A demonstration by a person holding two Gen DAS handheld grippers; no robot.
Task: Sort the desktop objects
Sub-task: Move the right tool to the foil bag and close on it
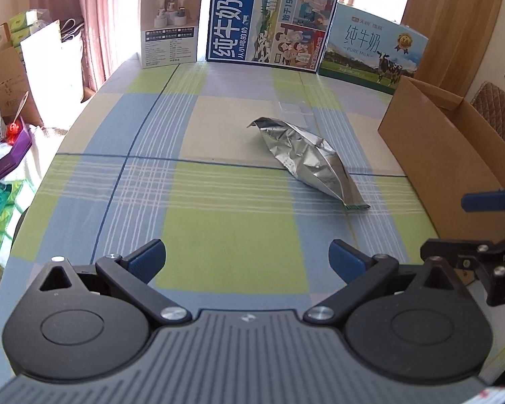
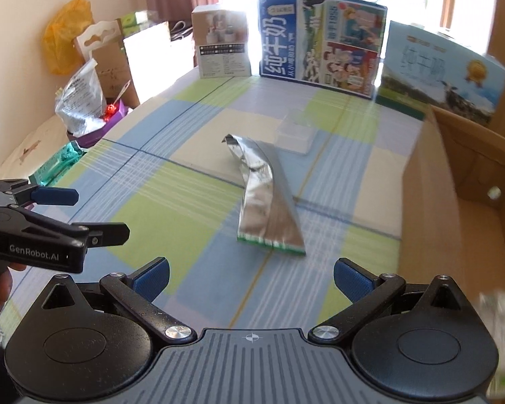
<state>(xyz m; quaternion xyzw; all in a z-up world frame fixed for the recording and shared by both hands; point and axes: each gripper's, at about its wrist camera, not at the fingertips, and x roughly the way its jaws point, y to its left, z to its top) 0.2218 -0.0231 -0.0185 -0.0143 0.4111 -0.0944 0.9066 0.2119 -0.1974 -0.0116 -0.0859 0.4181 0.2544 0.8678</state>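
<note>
Left gripper (image 1: 247, 259): spread wide, empty, low over the checked tablecloth (image 1: 219, 235).
Right gripper (image 2: 250, 277): likewise apart, nothing between the blue pads (image 2: 351, 281); hovered at the near table edge.
Foil pouch (image 1: 308, 160): flat on the cloth, mid-table, ahead of both grippers and apart from them; green-edged seal end nearest.
Clear plastic box (image 2: 294, 133): just behind the pouch (faint, hard to make out).
Cardboard box (image 1: 454, 155): open, at the right edge, likely the sorting bin.
Back row: humidifier carton (image 1: 170, 28), two milk cartons (image 1: 269, 22).
Risk: thin, slick foil lying flat; could slide or crumple under closing pads. Neighbouring gripper close by; could collide on a shared reach.
</note>
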